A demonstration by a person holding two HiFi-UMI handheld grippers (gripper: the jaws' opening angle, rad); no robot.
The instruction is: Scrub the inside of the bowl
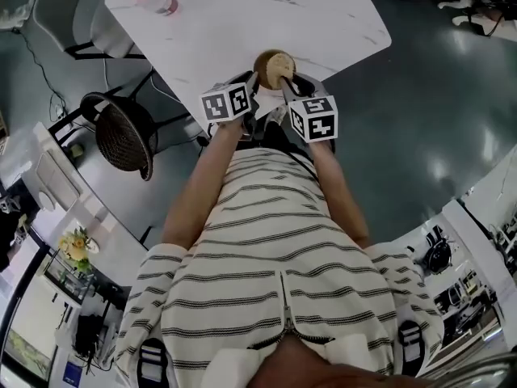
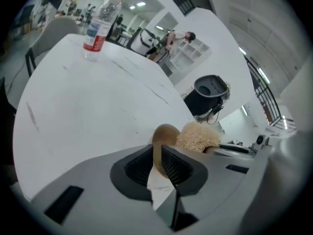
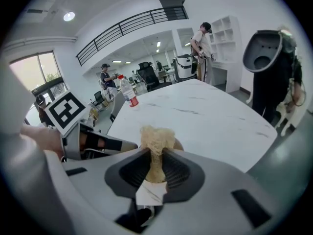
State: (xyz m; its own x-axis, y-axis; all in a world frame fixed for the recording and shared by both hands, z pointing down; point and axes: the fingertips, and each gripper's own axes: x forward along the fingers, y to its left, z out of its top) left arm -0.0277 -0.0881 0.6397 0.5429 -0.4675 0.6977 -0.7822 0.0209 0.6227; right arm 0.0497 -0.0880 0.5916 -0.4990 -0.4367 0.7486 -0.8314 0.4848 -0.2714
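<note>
A small brown wooden bowl (image 1: 271, 69) is held tilted over the near edge of the white marble table (image 1: 242, 23). My left gripper (image 1: 252, 95) is shut on the bowl's rim (image 2: 159, 148), which stands edge-on between its pads. My right gripper (image 1: 284, 91) is shut on a pale fibrous scrubber (image 3: 155, 143). The scrubber (image 2: 196, 136) rests against the inside of the bowl, and its tuft sticks up beyond the right jaws. In the right gripper view the bowl is mostly hidden behind the scrubber.
A plastic water bottle with a red cap (image 1: 153, 0) stands at the table's far left corner. A black mesh chair (image 1: 125, 136) sits left of me, below the table edge. A black bin (image 2: 209, 93) stands past the table. People (image 3: 201, 45) stand far off.
</note>
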